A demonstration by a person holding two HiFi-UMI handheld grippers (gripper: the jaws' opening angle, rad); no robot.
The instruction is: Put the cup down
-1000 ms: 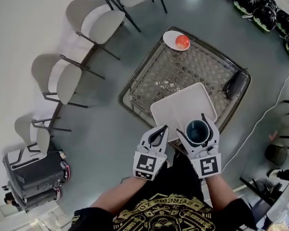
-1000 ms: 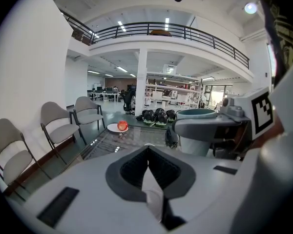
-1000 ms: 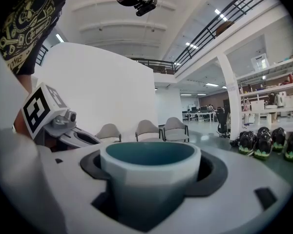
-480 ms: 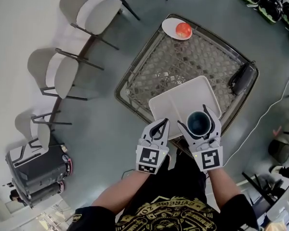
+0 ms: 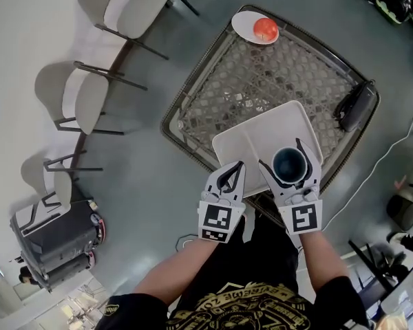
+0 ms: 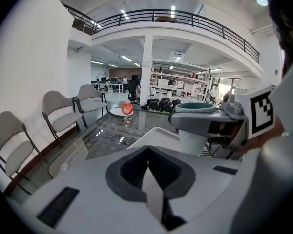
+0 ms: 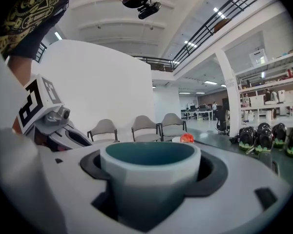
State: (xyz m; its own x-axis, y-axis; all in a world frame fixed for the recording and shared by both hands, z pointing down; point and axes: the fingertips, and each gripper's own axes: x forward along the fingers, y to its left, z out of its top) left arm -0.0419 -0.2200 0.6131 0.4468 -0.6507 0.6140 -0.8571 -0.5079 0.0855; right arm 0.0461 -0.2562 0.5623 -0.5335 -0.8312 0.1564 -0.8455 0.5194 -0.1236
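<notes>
Spread wide and clamped on the cup (image 7: 149,174) in the right gripper (image 5: 286,161); pinched together on nothing in the left gripper (image 5: 234,174) alongside. Could tip or clatter if released before the base sits flat on the white tray (image 5: 251,139), just right of centre in the head view, or land on its near rim. Hidden behind the jaw bodies: the cup's base, so no telling whether touching the tray.

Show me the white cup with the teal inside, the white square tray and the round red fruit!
White cup with teal inside (image 5: 290,164): head view, its teal inner bottom.
White square tray (image 5: 260,135): head view, bare flat middle.
Round red fruit (image 5: 265,27): head view, its top.
</notes>
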